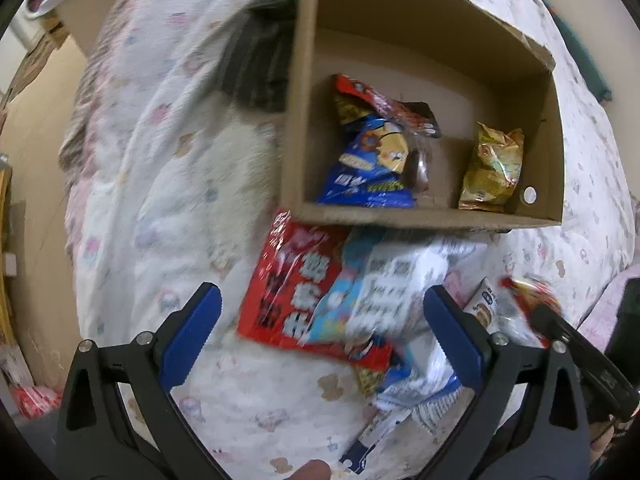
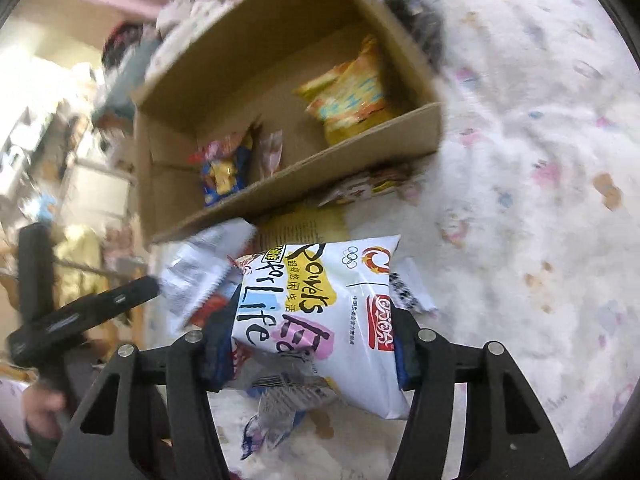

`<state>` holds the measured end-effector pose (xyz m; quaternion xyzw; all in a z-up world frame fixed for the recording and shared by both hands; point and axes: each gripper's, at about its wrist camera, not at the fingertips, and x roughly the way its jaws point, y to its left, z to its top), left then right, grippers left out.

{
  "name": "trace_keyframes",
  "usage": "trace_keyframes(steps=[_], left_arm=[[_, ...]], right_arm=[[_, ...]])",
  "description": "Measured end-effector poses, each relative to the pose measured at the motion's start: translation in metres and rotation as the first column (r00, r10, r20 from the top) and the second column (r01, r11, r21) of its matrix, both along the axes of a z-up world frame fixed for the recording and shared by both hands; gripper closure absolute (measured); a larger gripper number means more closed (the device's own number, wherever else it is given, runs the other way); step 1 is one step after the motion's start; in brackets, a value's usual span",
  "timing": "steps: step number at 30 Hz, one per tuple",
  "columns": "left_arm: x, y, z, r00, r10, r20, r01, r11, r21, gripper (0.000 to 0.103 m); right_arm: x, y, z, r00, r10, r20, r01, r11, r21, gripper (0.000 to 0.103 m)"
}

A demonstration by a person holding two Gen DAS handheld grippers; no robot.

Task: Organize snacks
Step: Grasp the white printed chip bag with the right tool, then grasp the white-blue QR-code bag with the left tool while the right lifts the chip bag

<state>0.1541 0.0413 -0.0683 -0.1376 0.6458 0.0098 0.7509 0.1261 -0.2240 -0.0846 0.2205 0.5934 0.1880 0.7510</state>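
A white snack bag (image 2: 320, 312) with black lettering sits between the pads of my right gripper (image 2: 312, 340), which is shut on it above a heap of loose snack bags. My left gripper (image 1: 322, 290) hangs open over the same heap, above a red bag (image 1: 288, 292) and a blurred white bag (image 1: 400, 280), touching neither. Just behind the heap stands an open cardboard box (image 1: 400, 214) (image 2: 300, 184). It holds a blue bag (image 1: 372, 168) (image 2: 220, 176), a yellow bag (image 1: 492, 168) (image 2: 352, 96) and a red bag at the back.
Everything rests on a white floral quilt (image 1: 160, 160) (image 2: 520, 160). A dark garment (image 1: 260, 64) lies beside the box's far corner. The left gripper's black body (image 2: 80, 312) shows at the right wrist view's left edge, with a hand (image 2: 40, 404) below it.
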Motion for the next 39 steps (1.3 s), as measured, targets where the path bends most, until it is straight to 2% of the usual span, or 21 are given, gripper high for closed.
trace_keyframes(steps=[5,10,13,16,21,26,30,36,39], left_arm=[[0.007,-0.016,-0.008,0.999,-0.043,-0.012,0.042,0.998,-0.044,0.003],[0.012,-0.040,-0.037,0.993,-0.087,-0.074,0.084,0.995,-0.047,0.004],[0.012,-0.047,-0.055,0.988,-0.092,-0.123,0.083,0.994,-0.077,0.018],[0.011,-0.050,-0.055,0.989,-0.101,-0.107,0.097,0.994,-0.043,0.026],[0.006,-0.051,-0.044,0.990,-0.115,-0.085,0.114,0.993,-0.016,0.035],[-0.016,-0.054,-0.027,0.990,-0.138,-0.042,0.138,0.990,0.013,0.036],[-0.037,-0.055,-0.014,0.989,-0.150,-0.005,0.150,0.986,0.070,0.037],[-0.061,-0.056,0.005,0.988,-0.139,0.063,0.128,0.980,0.152,0.037],[-0.059,-0.040,0.021,0.985,-0.133,0.114,0.112,0.978,0.178,0.037]], right_arm=[[-0.009,-0.030,0.005,0.998,-0.048,0.027,0.047,0.998,0.029,0.043],[-0.009,-0.043,0.009,0.996,-0.080,0.025,0.079,0.996,0.040,0.043],[-0.009,-0.038,0.009,0.996,-0.084,0.024,0.083,0.996,0.036,0.042],[-0.010,-0.039,0.009,0.997,-0.079,0.026,0.078,0.996,0.032,0.042],[-0.011,-0.034,0.009,0.997,-0.065,0.031,0.064,0.998,0.023,0.042],[-0.010,-0.028,0.008,0.998,-0.051,0.033,0.051,0.999,0.019,0.042],[-0.010,-0.024,0.009,0.999,-0.036,0.035,0.035,0.999,0.023,0.042],[-0.014,-0.017,0.014,0.999,-0.012,0.051,0.010,1.000,0.028,0.042],[-0.016,-0.013,0.020,0.997,-0.003,0.071,0.001,1.000,0.028,0.042]])
